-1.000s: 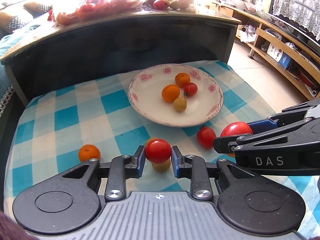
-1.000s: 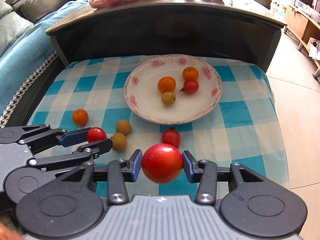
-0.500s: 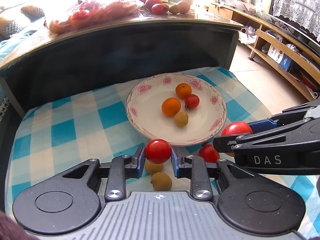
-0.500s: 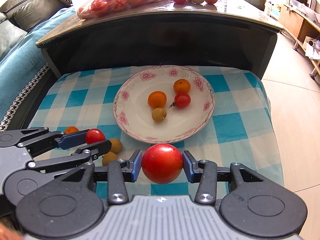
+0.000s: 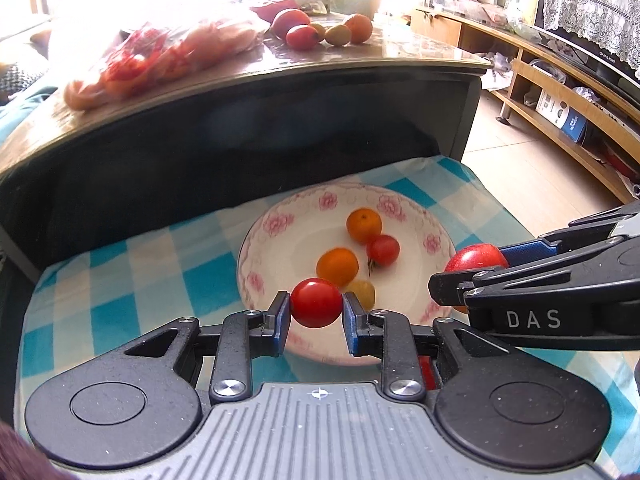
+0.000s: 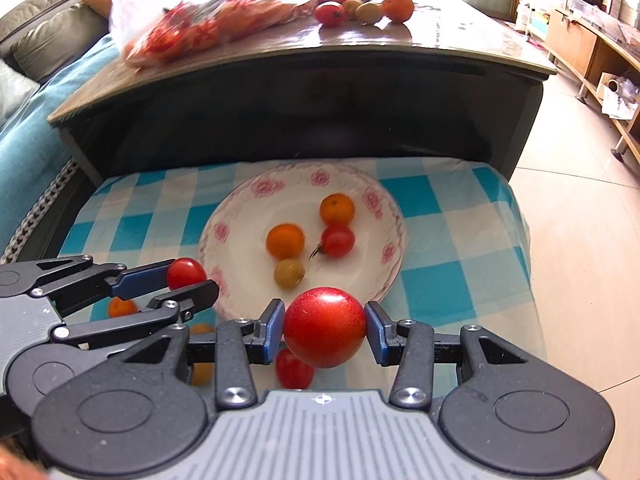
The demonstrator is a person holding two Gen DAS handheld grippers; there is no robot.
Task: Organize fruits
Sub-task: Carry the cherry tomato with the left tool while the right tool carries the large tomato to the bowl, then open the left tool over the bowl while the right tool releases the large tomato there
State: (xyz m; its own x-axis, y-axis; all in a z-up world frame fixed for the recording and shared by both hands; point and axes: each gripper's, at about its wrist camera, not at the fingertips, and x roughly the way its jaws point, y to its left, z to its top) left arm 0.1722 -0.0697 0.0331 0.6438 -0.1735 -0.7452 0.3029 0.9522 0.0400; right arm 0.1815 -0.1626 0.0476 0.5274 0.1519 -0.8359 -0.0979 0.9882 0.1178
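Observation:
My left gripper (image 5: 316, 312) is shut on a small red cherry tomato (image 5: 316, 307), held over the near rim of the white flowered plate (image 5: 264, 240). My right gripper (image 6: 325, 328) is shut on a larger red tomato (image 6: 325, 326) just before the plate's (image 6: 224, 236) near edge. On the plate lie two oranges (image 6: 337, 209), a red tomato with a stem (image 6: 338, 241) and a small yellow-green fruit (image 6: 289, 273). In the left wrist view the right gripper (image 5: 472, 270) shows at the right with its big tomato (image 5: 474, 258); the left gripper (image 6: 188, 280) appears at the left of the right wrist view.
A blue-and-white checked cloth (image 6: 452, 240) covers the low surface. Loose fruits lie on it under the grippers: a red tomato (image 6: 294, 368), an orange (image 6: 120, 307), a yellowish fruit (image 6: 202, 372). Behind stands a dark table (image 6: 304, 92) with bagged produce (image 6: 208, 20) and several fruits (image 6: 362, 8).
Both grippers moved forward toward the plate, each still holding its tomato. The plate now sits closer, and the loose fruits on the cloth slid under the grippers.

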